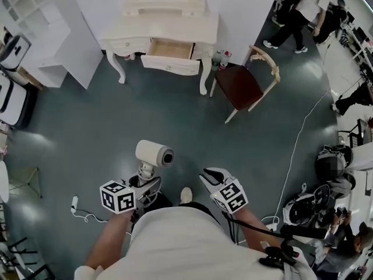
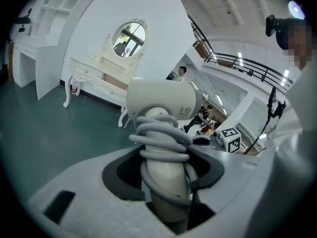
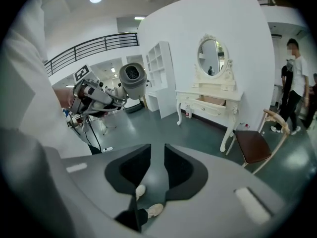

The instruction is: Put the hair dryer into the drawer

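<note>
The cream hair dryer [image 1: 155, 153] stands upright in my left gripper [image 1: 145, 177], its grey cord wound round the handle [image 2: 161, 182]. The jaws are shut on that handle, with the barrel [image 2: 161, 103] above them. In the right gripper view the hair dryer [image 3: 132, 78] shows at the left, nozzle towards the camera. My right gripper [image 1: 208, 177] is beside it, open with a narrow gap and nothing in it [image 3: 157, 162]. Far ahead stands the white dressing table [image 1: 175, 28] with its drawer [image 1: 170, 49] pulled out, seen also in the right gripper view [image 3: 212, 101].
A dark-seated chair [image 1: 242, 86] stands right of the table, with bottles [image 1: 220, 59] by the table leg. White shelving [image 1: 41, 34] is at the left. A power strip [image 1: 74, 203] lies on the green floor near my left side. People [image 1: 297, 10] stand at the far right.
</note>
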`<state>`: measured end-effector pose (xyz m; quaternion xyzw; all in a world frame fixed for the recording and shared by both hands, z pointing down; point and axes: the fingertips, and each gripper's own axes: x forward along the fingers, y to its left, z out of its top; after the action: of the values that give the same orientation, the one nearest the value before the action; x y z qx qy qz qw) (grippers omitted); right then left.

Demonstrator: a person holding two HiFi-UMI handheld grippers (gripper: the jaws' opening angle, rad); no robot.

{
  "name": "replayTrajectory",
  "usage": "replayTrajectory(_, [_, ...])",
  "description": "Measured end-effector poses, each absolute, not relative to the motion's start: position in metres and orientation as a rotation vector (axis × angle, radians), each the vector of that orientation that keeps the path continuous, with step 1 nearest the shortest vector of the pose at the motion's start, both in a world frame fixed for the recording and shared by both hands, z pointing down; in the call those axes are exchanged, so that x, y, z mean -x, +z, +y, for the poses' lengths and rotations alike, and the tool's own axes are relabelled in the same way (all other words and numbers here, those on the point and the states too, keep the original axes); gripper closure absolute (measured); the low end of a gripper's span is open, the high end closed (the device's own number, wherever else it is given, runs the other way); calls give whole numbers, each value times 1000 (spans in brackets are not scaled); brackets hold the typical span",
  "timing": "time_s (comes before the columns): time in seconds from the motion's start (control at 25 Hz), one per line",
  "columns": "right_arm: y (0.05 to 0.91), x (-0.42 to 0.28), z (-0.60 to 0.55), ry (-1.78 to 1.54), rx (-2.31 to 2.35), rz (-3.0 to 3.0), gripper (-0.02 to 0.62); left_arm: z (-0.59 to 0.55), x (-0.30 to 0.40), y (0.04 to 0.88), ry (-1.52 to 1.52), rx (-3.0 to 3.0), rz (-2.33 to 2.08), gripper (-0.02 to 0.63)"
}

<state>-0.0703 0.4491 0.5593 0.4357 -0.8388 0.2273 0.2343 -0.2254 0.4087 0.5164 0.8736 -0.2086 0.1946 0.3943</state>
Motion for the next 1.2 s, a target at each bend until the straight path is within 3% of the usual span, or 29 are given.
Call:
replayTrajectory(0.48, [571,10,375,741,-1345,-2188,518,287,169,528,547,-2214,-422,385])
replayTrajectory(1.2, [541,-27,108,665,-1375,-2148,522,15,120,550,607,-2259,-372,385])
